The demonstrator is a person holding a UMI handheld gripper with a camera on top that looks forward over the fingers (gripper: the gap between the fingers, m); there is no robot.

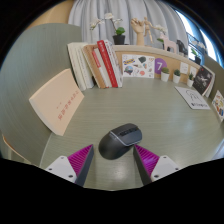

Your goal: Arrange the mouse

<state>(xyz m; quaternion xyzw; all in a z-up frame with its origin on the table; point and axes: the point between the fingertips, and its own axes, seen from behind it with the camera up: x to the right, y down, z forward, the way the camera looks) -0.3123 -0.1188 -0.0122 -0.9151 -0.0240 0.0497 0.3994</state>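
Gripper (114, 163): held low over the desk, its two fingers reaching forward, one at either side of the mouse
Fingers (76, 162): each bears a magenta pad on its inner face; the pad of the right finger (150, 159) mirrors that of the left
Jaws: spread wide, holding nothing, with a gap between each pad and the mouse
Mouse (121, 140): dark grey and black, lying flat on the desk between the fingertips and reaching just ahead of them, its nose tilted a little to the right
Desk (130, 108): pale grey-green surface, bare around the mouse
Tan card (57, 101): a beige board with red print, lying slanted well to the left of the left finger
Books (93, 63): a leaning row with white and red spines, standing far beyond the fingers, to the left
Picture cards (143, 66): propped against the back shelf, straight beyond the mouse
Booklet (192, 97): lying open, beyond the right finger
Plant (119, 33): small pot with white flowers, on the shelf behind the books
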